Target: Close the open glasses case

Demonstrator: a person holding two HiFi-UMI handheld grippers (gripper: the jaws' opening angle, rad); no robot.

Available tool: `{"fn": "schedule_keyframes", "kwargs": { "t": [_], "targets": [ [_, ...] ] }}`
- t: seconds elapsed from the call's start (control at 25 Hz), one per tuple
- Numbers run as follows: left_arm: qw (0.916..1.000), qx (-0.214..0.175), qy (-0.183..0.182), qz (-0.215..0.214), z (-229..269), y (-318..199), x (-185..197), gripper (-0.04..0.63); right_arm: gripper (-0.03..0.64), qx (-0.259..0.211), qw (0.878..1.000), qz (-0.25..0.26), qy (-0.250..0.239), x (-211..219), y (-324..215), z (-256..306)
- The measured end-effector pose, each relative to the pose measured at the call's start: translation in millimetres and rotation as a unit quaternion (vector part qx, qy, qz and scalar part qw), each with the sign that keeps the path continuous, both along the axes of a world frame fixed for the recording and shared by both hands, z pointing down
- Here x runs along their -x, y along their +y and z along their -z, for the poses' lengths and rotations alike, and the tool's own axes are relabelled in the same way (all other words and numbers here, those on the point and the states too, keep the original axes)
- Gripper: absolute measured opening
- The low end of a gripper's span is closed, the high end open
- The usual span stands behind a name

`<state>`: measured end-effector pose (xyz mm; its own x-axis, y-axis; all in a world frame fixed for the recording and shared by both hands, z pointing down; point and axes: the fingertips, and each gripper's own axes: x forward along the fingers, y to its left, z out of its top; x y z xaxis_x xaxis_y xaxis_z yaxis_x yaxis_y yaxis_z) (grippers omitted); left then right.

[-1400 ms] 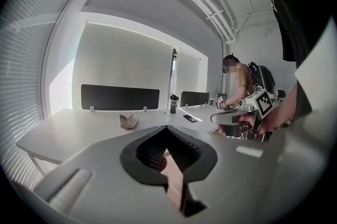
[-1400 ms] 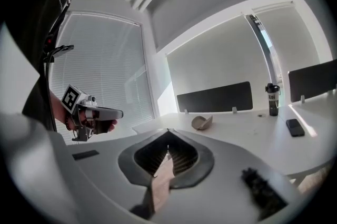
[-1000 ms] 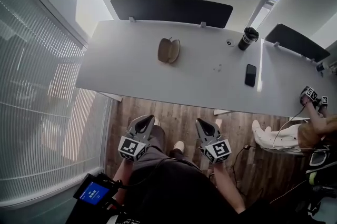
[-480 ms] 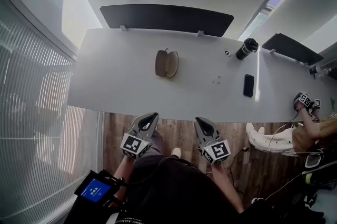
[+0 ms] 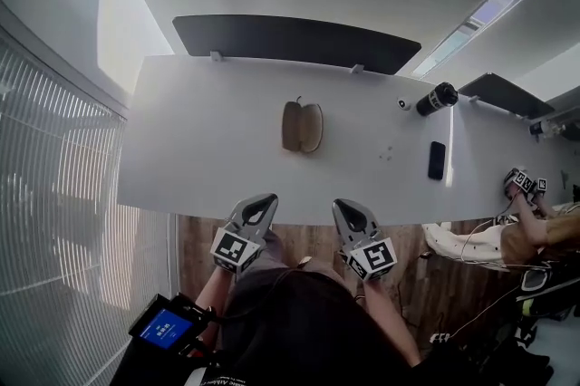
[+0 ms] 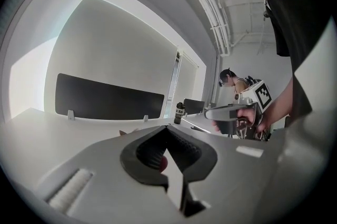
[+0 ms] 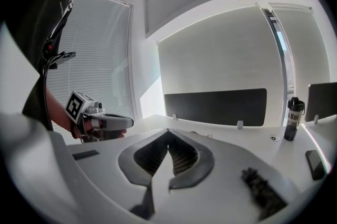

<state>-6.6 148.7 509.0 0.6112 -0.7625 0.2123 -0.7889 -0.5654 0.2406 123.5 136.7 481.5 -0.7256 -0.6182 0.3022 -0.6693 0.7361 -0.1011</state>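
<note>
The brown glasses case (image 5: 302, 127) lies open, its two halves side by side, in the middle of the long white table (image 5: 199, 167). My left gripper (image 5: 261, 199) and right gripper (image 5: 344, 205) hang side by side at the table's near edge, well short of the case. Both are shut with nothing between the jaws, tips touching in the left gripper view (image 6: 167, 127) and the right gripper view (image 7: 168, 131). From the left gripper view only a brown sliver of the case (image 6: 121, 132) shows above the jaws.
A black bottle (image 5: 437, 98), a small round object (image 5: 403, 103) and a dark phone (image 5: 437, 160) sit at the table's right. A black divider panel (image 5: 294, 40) runs along the far edge. Another person (image 5: 524, 185) holds grippers at far right. Window blinds (image 5: 54, 194) line the left.
The view has shifted closer to the table: both grippers now reach its near edge instead of hanging over the wooden floor. The case lies as before and both grippers stay shut.
</note>
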Motion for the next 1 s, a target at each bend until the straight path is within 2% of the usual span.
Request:
{"fn": "schedule_keyframes", "kwargs": {
  "t": [0.2,0.32,0.4,0.52,0.72,0.88,1.0],
  "targets": [
    [0.9996,-0.012,-0.022,-0.012,-19.0,-27.4,21.4,0.006,0.005,0.01,1.0,-0.005,0.006,16.6,-25.2,-8.3],
    [1.0,-0.002,-0.009,0.003,-17.7,-41.7,28.2,0.006,0.005,0.015,1.0,0.002,0.004,18.9,-36.0,-12.3],
    [0.9998,0.002,-0.013,0.014,-18.6,-52.7,30.2,0.006,0.005,0.018,1.0,0.011,0.004,17.9,-47.0,-17.2],
    [0.9991,0.011,-0.027,0.033,-19.2,-71.5,25.6,0.006,0.005,0.021,0.999,0.024,-0.009,11.5,-68.0,-21.4],
    [0.9942,0.031,-0.075,0.069,-25.5,-102.6,14.9,0.006,0.005,0.038,0.997,0.064,-0.037,-5.0,-100.3,-30.2],
    [0.9934,0.035,-0.092,0.058,-36.7,-121.9,4.9,0.006,0.005,0.051,0.995,0.082,-0.03,-14.9,-133.8,-48.4],
    [0.9927,0.072,-0.08,0.056,-54.6,-125.4,1.0,0.006,0.005,0.065,0.996,0.061,-0.024,-25.1,-144.3,-58.7]
  ]
}}
